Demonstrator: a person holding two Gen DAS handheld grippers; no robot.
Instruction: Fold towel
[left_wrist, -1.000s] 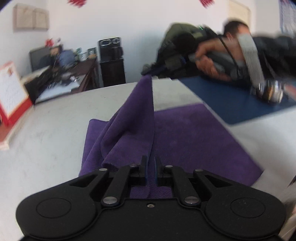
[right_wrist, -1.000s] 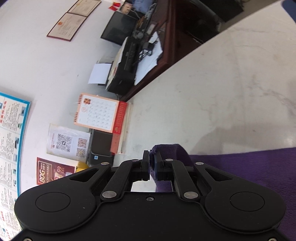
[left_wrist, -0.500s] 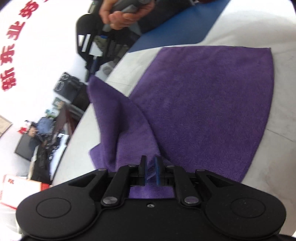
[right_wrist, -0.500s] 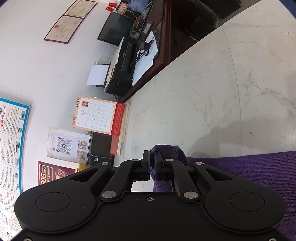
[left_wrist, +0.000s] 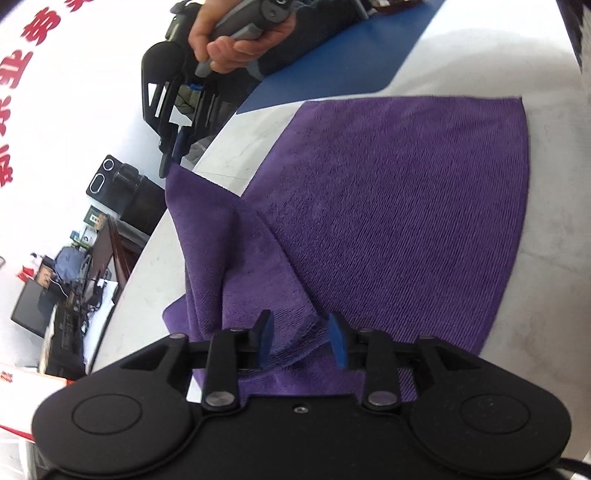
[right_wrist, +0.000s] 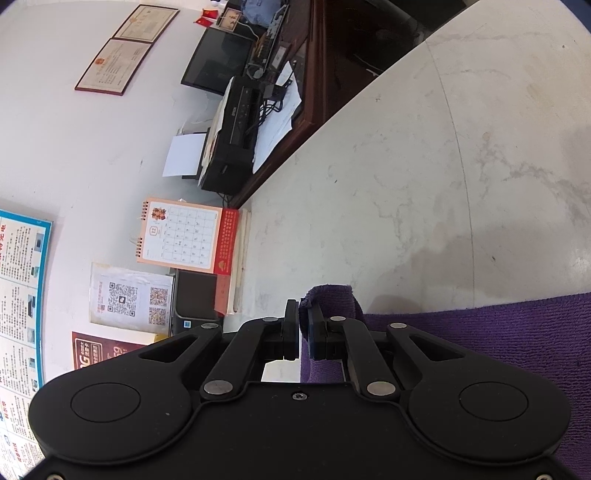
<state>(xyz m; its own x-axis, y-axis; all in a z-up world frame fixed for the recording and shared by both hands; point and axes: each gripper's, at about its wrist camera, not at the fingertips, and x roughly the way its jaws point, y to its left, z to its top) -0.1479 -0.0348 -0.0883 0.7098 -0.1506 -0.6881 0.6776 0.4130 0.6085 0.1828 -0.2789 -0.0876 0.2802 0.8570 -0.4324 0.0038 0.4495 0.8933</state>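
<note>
Towel (left_wrist: 399, 206) spreads flat ahead of the left gripper (left_wrist: 301, 341), whose jaws have just been opening around its corner, while the right gripper (right_wrist: 303, 328) pinches the other corner.

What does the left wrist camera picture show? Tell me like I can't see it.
The left tongs have just been opening, and a purple towel corner lies loose between them. The towel is partly folded on a pale table.
</note>
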